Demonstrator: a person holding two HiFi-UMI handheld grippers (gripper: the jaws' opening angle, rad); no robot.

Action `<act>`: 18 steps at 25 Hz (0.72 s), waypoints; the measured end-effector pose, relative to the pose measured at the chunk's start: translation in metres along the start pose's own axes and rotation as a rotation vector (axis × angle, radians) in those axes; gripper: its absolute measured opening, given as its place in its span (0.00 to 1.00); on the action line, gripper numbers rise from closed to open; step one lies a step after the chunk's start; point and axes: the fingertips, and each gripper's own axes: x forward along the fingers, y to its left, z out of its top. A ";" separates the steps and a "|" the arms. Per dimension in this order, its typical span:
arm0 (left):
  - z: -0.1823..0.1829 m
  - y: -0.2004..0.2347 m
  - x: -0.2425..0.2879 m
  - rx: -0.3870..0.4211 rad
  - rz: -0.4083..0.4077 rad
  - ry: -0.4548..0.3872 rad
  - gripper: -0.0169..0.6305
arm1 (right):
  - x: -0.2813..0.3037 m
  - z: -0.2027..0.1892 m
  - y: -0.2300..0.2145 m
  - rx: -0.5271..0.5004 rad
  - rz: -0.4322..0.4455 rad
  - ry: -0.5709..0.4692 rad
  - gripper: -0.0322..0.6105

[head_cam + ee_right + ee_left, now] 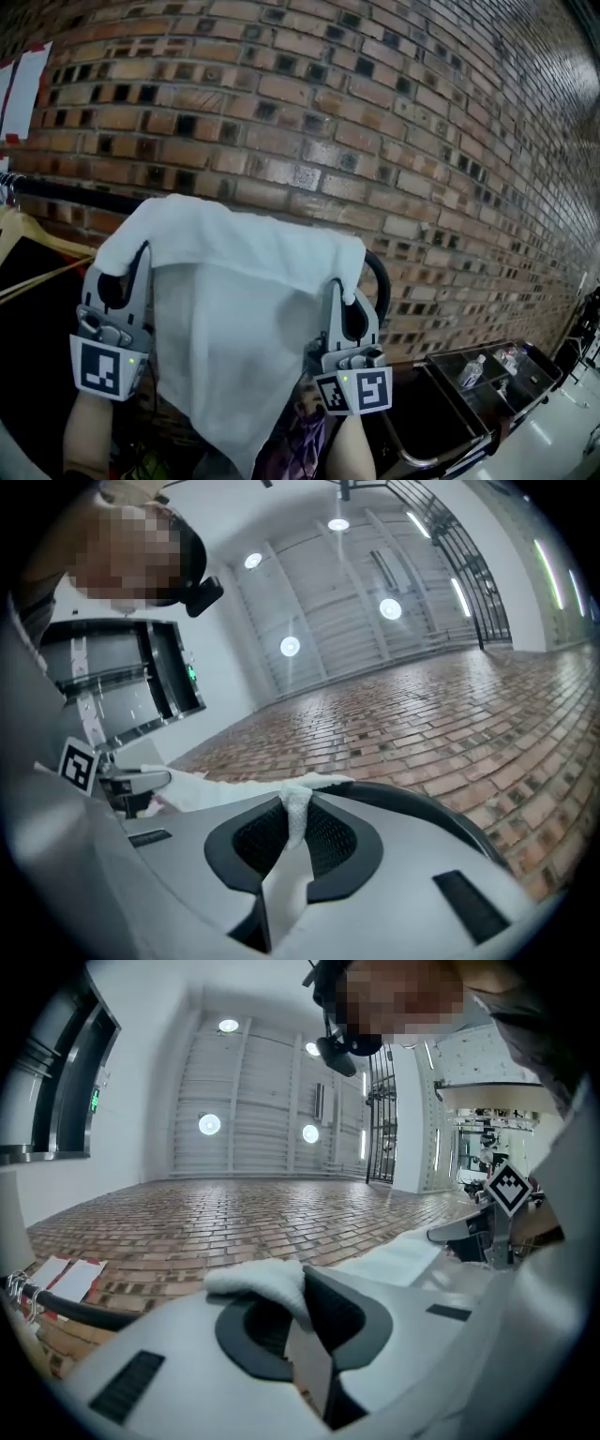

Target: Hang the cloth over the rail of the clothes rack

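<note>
Left tongs point(127, 264) and right tongs point(343, 298) are pinching the cloth's point(234, 309) top corners; the rail point(58, 190) is running crosswise just beyond both.

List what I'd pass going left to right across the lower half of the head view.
Wooden hanger → left tongs → white cloth → right tongs → black cart → bottle.
</note>
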 end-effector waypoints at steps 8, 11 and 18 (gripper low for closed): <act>-0.024 0.002 -0.023 -0.069 -0.025 0.002 0.09 | 0.002 -0.013 0.001 -0.067 -0.047 0.046 0.12; -0.028 0.002 -0.032 -0.081 -0.027 0.005 0.09 | 0.002 -0.013 0.006 -0.073 -0.050 0.060 0.12; -0.039 -0.012 -0.057 -0.126 -0.034 0.038 0.09 | -0.027 -0.026 0.010 -0.046 -0.076 0.110 0.12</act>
